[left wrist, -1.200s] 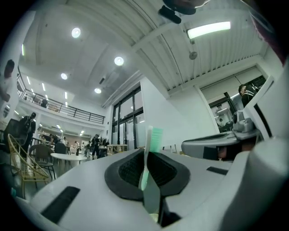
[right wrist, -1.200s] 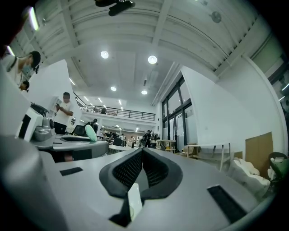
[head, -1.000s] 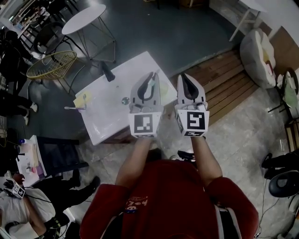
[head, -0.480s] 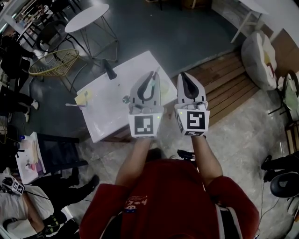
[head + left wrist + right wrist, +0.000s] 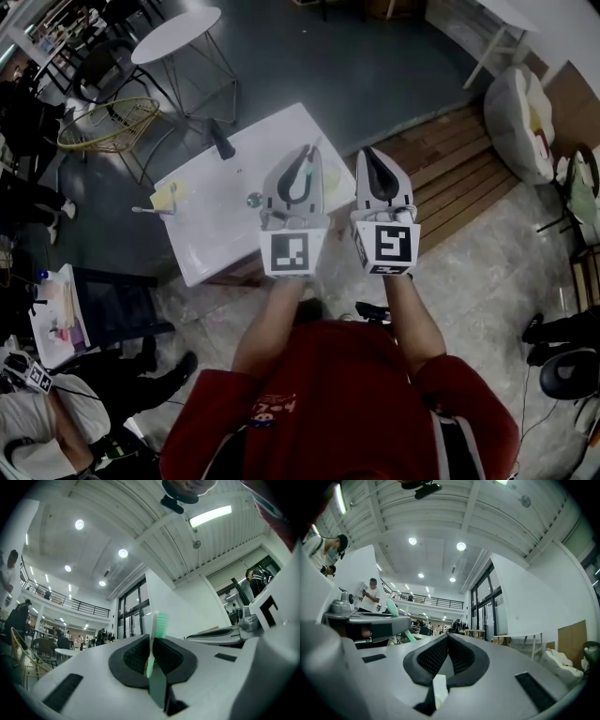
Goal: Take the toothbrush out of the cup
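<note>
The left gripper (image 5: 152, 641) is clamped narrowly on the toothbrush (image 5: 161, 623), with its dark pads (image 5: 133, 656) pressing the pale green handle from both sides. The right gripper (image 5: 448, 637) has its jaws drawn together with nothing between them. The toothbrush runs along the left jaws, and its green bristled head stands clear beyond the tips, with the bristles facing right in the left gripper view. In the head view the toothbrush (image 5: 302, 171) is held in front of the person's chest. It is inside no container and appears over the right part of the white table (image 5: 220, 239). The left gripper (image 5: 306, 150) and the right gripper (image 5: 367, 153) are side by side, near each other but apart. Just left of the left gripper, a small clear round object (image 5: 254, 199) sits on the table, too small to say whether it is the cup. A yellow item (image 5: 167, 196) lies near the table's left edge and a dark elongated object (image 5: 220, 144) at its far edge. Wooden decking (image 5: 455, 164) lies to the right, with a white beanbag (image 5: 518, 112) past it. A round white table (image 5: 176, 36) and a yellow wire chair (image 5: 105, 127) stand at the far left.
</note>
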